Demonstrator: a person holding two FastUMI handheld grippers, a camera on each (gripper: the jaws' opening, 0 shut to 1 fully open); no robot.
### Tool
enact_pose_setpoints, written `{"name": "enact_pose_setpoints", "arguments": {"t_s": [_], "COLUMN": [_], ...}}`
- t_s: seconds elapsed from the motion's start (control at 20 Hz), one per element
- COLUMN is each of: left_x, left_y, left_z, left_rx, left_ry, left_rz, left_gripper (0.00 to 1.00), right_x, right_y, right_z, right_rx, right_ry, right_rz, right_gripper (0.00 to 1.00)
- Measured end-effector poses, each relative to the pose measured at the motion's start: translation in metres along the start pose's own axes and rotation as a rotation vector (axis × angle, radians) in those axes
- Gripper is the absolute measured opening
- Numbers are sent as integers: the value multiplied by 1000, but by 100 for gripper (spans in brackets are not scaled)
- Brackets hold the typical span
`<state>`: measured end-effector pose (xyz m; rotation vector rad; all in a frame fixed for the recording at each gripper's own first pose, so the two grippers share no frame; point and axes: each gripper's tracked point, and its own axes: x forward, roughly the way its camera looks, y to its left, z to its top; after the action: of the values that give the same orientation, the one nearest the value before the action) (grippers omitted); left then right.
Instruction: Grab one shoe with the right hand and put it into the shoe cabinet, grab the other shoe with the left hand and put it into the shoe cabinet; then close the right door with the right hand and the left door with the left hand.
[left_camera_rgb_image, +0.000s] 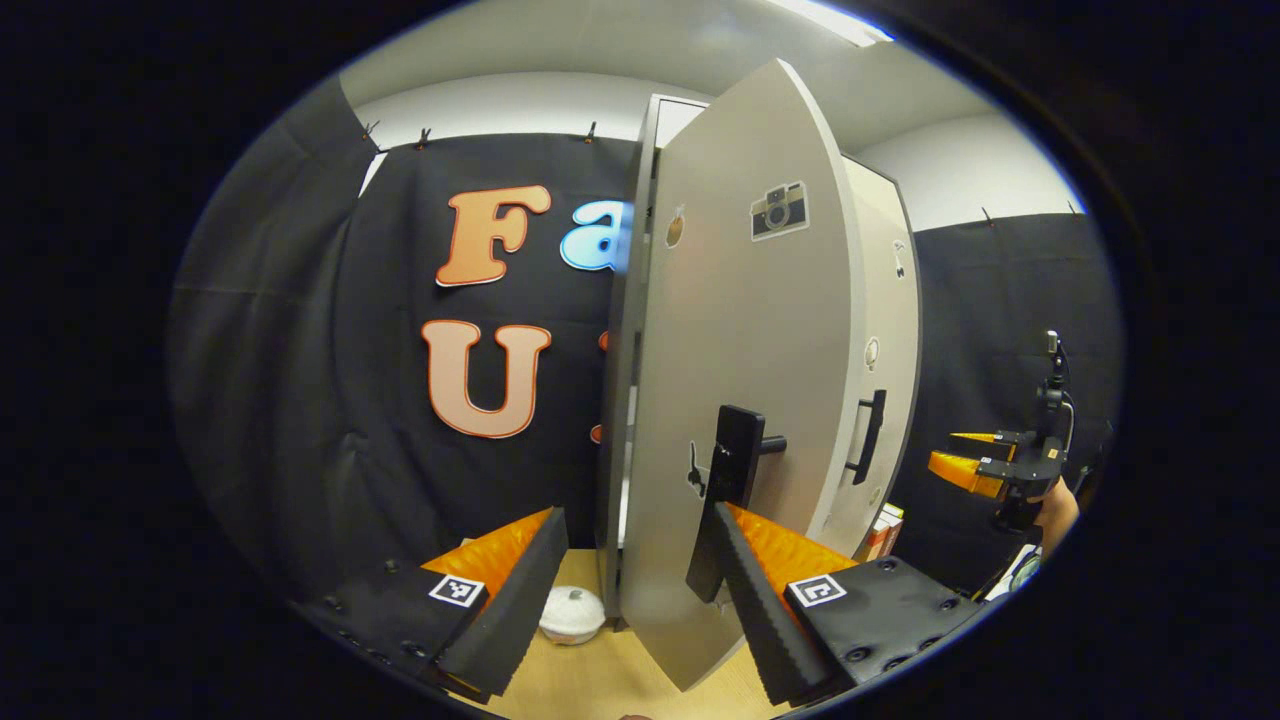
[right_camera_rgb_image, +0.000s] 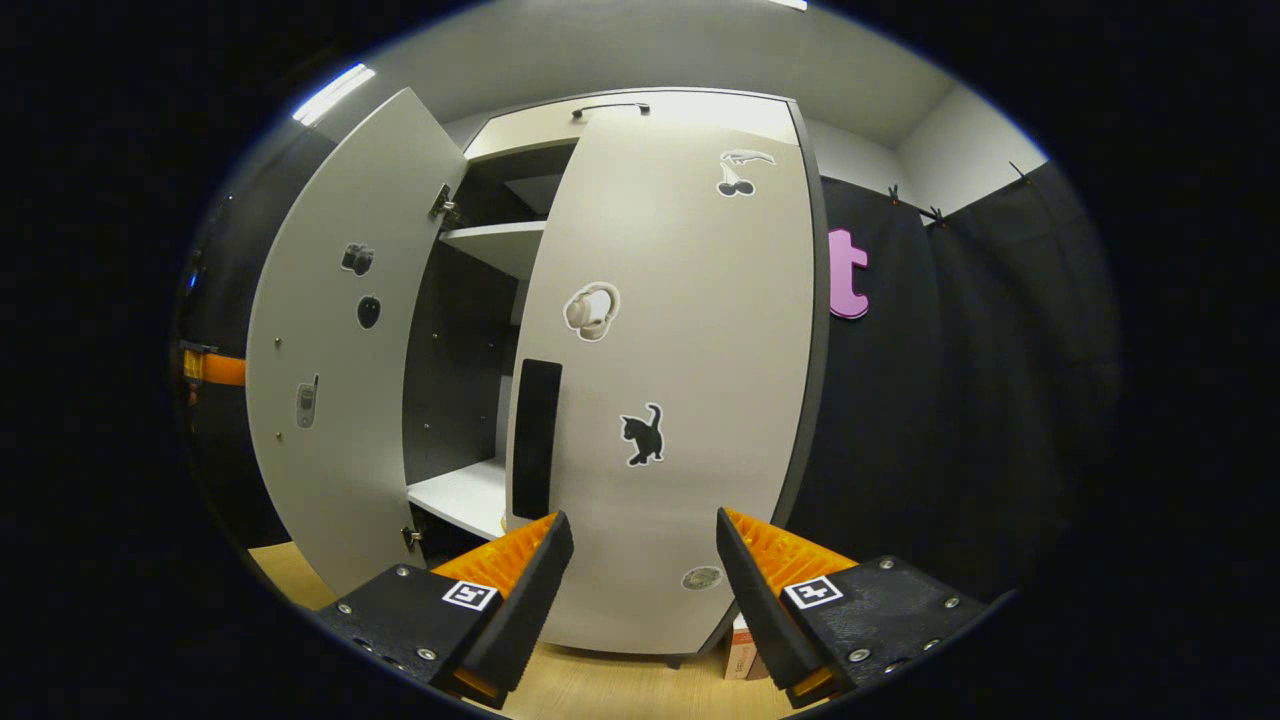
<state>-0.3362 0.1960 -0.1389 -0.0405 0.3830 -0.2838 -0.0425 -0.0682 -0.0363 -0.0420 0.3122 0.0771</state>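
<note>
The grey shoe cabinet's left door (left_camera_rgb_image: 740, 330) stands wide open. Its free edge lies between the fingers of my open left gripper (left_camera_rgb_image: 640, 515), and its black handle (left_camera_rgb_image: 738, 455) is just above my right finger. In the right gripper view the same left door (right_camera_rgb_image: 330, 360) hangs open on the left. The right door (right_camera_rgb_image: 680, 380) is almost shut, its black handle (right_camera_rgb_image: 536, 437) by the gap. My right gripper (right_camera_rgb_image: 642, 520) is open, close in front of that door's lower part, holding nothing. Dark shelves (right_camera_rgb_image: 465, 495) show in the gap.
A white rounded object (left_camera_rgb_image: 572, 613) lies on the wooden floor (left_camera_rgb_image: 620, 680) left of the cabinet. Boxes (left_camera_rgb_image: 885, 530) stand by the cabinet's right foot, and a small box (right_camera_rgb_image: 740, 650) shows there too. The other gripper (left_camera_rgb_image: 985, 460), held by a hand (left_camera_rgb_image: 1055, 510), hovers right of the right door (left_camera_rgb_image: 890, 330).
</note>
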Motion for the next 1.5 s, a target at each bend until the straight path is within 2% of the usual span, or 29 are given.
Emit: {"name": "enact_pose_setpoints", "arguments": {"t_s": [0.15, 0.2, 0.25, 0.5, 0.55, 0.6, 0.9, 1.0, 1.05, 1.1, 1.25, 1.5], "left_x": [14, 16, 20, 49, 56, 63, 115, 128, 134, 138, 154, 159], "left_y": [-10, -17, -24, -61, -71, -81, -123, -127, -130, -133, -138, -141], "left_z": [0, -2, -4, -5, -3, -3, -14, -11, -10, -9, -8, -8], "left_rx": [-9, -22, -39, -89, -96, -94, -29, -24, -13, -2, 8, -37], "left_ry": [0, 3, 8, 2, -2, -1, 31, 14, 10, 7, -7, -11], "left_rz": [-2, -17, -34, -125, -148, -170, -201, -189, -180, -170, -133, -79], "left_gripper": [98, 92, 95, 92, 95, 97, 96, 95, 98, 94, 96, 96], "right_x": [-10, -14, -17, -27, -28, -29, -42, -47, -48, -49, -49, -50], "right_y": [-14, -18, -23, -41, -43, -46, -74, -82, -85, -88, -91, -89], "right_z": [-7, -9, -10, -18, -19, -21, -28, -30, -30, -31, -32, -19], "right_rx": [8, 8, 7, 12, 12, 14, 14, 13, 14, 15, 17, 14], "right_ry": [16, 19, 20, 33, 36, 41, 54, 57, 60, 64, 69, 49], "right_rz": [-24, -29, -40, -71, -75, -81, -139, -155, -164, -169, -180, -181], "right_gripper": [89, 89, 89, 89, 89, 89, 89, 89, 89, 89, 89, 94]}}
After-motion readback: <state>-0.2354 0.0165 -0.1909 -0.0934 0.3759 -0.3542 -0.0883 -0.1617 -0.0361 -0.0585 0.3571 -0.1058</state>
